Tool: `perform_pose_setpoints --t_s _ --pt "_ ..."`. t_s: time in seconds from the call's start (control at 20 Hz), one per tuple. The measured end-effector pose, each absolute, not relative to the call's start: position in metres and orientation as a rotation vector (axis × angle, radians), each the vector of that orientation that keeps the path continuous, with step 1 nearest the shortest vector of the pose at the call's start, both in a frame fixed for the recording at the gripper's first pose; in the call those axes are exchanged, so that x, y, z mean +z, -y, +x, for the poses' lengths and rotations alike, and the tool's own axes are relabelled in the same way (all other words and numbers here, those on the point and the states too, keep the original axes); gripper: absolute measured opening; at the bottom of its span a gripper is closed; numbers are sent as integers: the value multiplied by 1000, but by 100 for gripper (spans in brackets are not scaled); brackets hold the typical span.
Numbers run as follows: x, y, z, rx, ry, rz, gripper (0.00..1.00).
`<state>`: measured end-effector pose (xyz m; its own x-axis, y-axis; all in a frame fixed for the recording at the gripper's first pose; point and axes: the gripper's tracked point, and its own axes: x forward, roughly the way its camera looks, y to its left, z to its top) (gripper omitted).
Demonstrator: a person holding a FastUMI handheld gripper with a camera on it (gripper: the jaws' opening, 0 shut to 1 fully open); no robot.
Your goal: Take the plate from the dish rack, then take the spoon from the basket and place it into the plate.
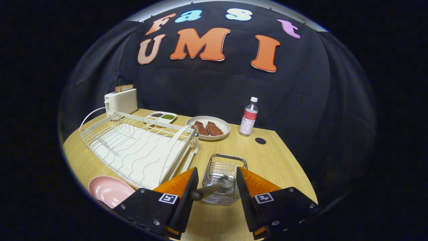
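Observation:
A metal spoon (214, 187) lies tilted in the wire basket (223, 161), its bowl up inside and its handle slanting out toward my left finger. My gripper (217, 171) is open, one finger on each side of the basket's near end, with the spoon between them. The handle's tip is close to the left finger (180, 187); I cannot tell if they touch. The pink plate (109, 190) lies flat on the wooden table (274, 167), left of my fingers and in front of the white dish rack (140, 147), which holds nothing.
Beyond the rack stand a white toaster (122, 100) with bread in it and a small tray of seasonings (162, 116). A cream plate with two pieces of meat (209, 128) and a water bottle (249, 117) stand at the back. A black round cap (260, 141) sits in the tabletop.

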<state>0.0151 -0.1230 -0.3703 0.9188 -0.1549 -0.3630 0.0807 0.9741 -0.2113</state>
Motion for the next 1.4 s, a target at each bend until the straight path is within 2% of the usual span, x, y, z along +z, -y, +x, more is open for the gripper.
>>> perform_pose_setpoints --t_s 0.25,0.5,0.9,1.1,1.4 --pt "-372 139 20 -166 -385 -137 43" --pt "-373 132 22 -148 -360 -147 40" --pt "-383 138 25 -169 -358 -112 18" --pt "-365 128 31 -107 -360 -46 16" --pt "-341 129 43 -91 -349 -39 13"
